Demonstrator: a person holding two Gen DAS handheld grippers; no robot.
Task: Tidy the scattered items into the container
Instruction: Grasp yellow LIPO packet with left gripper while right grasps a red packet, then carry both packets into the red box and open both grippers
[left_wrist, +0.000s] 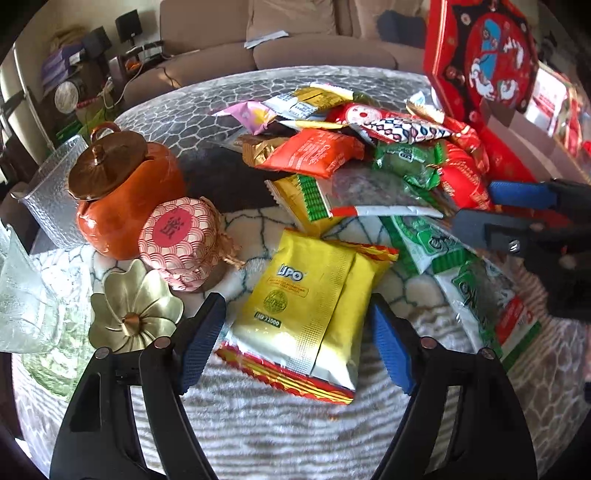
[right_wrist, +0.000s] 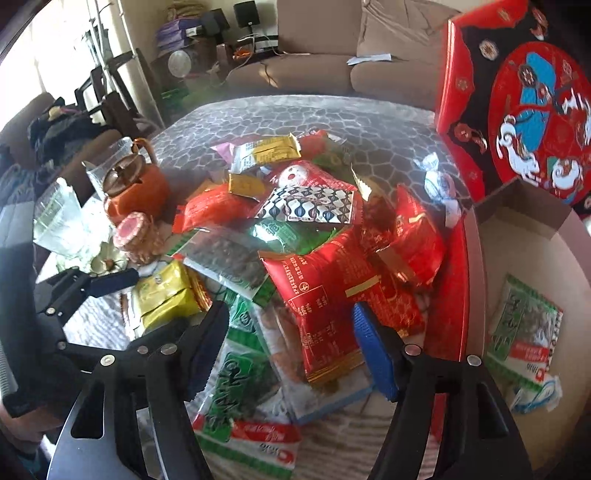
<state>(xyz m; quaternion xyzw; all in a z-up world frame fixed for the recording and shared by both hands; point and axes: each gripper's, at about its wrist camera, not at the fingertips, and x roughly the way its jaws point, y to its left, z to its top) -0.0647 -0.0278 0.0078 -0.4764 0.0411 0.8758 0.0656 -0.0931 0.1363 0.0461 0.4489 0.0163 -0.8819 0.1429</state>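
1. The left gripper (left_wrist: 295, 343) hung with jaws apart around a yellow packet (left_wrist: 306, 310), pads not touching it.
2. The right gripper (right_wrist: 288, 350) stood open, empty, over a red packet (right_wrist: 325, 295).
3. Snack pile (left_wrist: 351, 147) lay toward twelve o'clock.
4. The red box (right_wrist: 517, 258), at two o'clock, held a green packet (right_wrist: 524, 321).

Daylight pours in from the left, washing out the window side in the right wrist view. Foil snack packets (right_wrist: 332, 280) glare. Fisheye bends the edges; the right view is slightly blurred.
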